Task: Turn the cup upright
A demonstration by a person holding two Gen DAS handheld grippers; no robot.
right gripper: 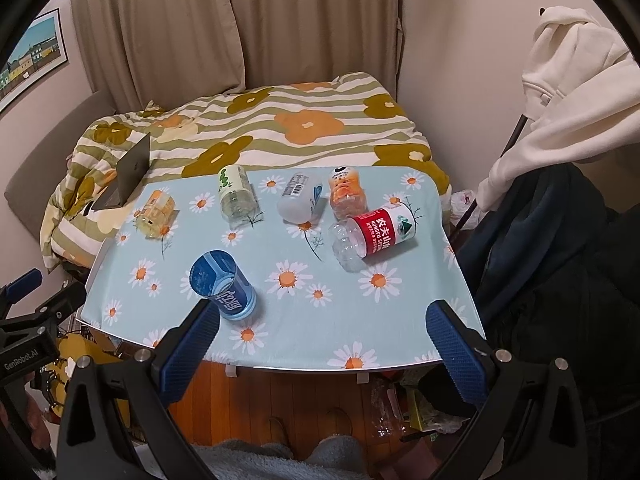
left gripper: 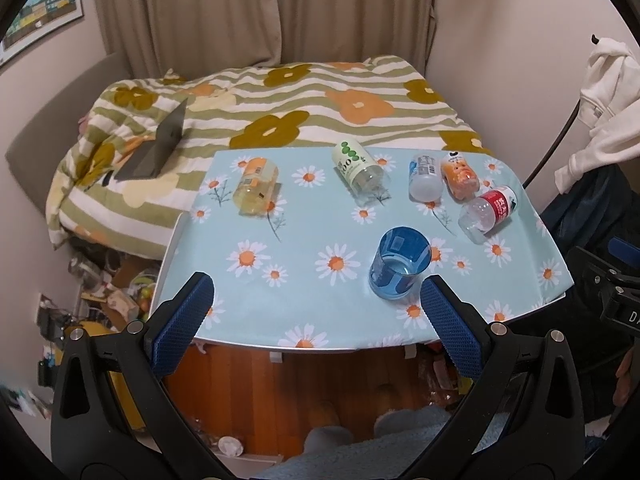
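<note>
Left wrist view: left claw [left gripper: 316, 304] spread wide, empty; translucent blue plastic cup [left gripper: 399, 264] standing upright on bench [left gripper: 280, 292], just ahead of right pad.

Right wrist view: right claw [right gripper: 324, 320] apart, empty; cup [right gripper: 222, 285] just beyond left pad. Advice: check cup steady, retreat without brushing rim.

A lived-in bedroom at home: a bed [left gripper: 280, 120] with a flower-striped quilt fills the frame's centre, beige curtains [left gripper: 260, 8] hang above it, a framed picture [left gripper: 40, 8] sits upper left, a white hoodie [right gripper: 568, 92] hangs at right, and floor clutter [left gripper: 112, 292] lies lower left.
</note>
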